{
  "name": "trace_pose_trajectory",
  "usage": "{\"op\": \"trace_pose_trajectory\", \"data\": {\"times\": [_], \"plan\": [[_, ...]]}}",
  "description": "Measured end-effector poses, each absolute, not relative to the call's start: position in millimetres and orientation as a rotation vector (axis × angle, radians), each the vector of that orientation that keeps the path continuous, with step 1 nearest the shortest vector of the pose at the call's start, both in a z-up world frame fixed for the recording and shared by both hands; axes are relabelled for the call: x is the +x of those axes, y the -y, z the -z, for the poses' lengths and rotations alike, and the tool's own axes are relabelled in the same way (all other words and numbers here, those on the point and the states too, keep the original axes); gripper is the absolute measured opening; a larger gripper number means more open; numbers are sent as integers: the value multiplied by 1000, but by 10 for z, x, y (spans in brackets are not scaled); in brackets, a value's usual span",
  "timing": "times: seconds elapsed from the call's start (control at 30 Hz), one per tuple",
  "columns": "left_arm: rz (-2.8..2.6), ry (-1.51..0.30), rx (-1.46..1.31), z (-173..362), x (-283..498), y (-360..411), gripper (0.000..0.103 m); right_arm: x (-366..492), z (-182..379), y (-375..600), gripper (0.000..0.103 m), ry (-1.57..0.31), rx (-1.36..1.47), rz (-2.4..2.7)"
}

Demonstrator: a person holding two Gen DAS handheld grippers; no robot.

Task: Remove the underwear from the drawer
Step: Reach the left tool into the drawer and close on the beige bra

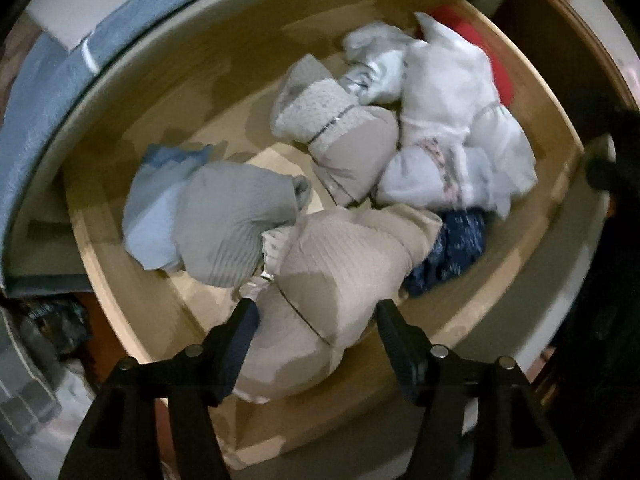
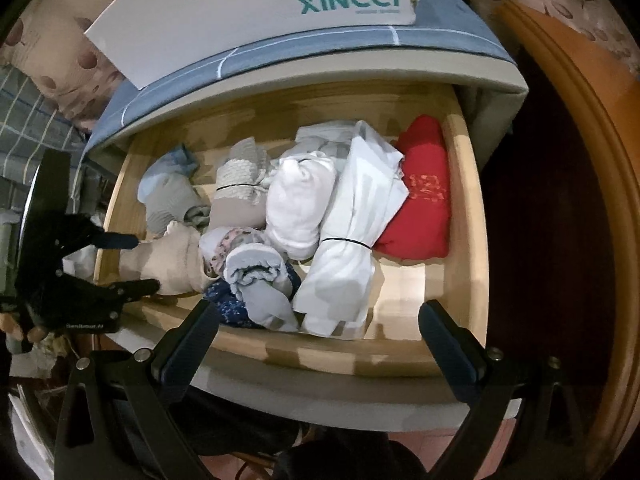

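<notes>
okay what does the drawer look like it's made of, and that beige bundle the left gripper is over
Drawer: apparently pale wood or wood-look board, smooth matte, with faint grain and a tan tone. Beige bundle: soft knit fabric, seemingly ribbed; it creases and bulges where a thin dark band cinches it. The exact fibre cannot be told.

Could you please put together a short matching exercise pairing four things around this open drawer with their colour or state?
Things:
1. left gripper
2. red garment
3. white roll
4. right gripper

Descriptions:
A. bound by a thin black band
B. open, astride the beige bundle
C. open, above the drawer's front edge
D. against the drawer's right wall

Pairs: 1-B, 2-D, 3-A, 4-C
</notes>
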State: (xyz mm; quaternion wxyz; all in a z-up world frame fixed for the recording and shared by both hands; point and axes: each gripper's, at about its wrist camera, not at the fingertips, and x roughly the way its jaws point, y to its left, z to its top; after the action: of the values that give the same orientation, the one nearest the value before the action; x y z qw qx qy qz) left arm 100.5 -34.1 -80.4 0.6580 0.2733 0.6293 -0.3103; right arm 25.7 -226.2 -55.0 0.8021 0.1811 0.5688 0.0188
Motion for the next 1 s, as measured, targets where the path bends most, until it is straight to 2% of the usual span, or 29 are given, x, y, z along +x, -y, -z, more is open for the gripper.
{"op": "trace_pose_trajectory", "data": {"times": [0.4, 0.53, 1.0], "plan": [[631, -1483, 576, 1119, 1122, 393, 82, 248, 544, 2284, 99, -1210, 411, -56], [601, -1483, 549, 1136, 1162, 385, 82, 235, 541, 2297, 99, -1207, 412, -51], [541, -1422, 427, 924, 1034, 110, 70, 221, 573, 2455, 99, -1211, 470, -2]]}}
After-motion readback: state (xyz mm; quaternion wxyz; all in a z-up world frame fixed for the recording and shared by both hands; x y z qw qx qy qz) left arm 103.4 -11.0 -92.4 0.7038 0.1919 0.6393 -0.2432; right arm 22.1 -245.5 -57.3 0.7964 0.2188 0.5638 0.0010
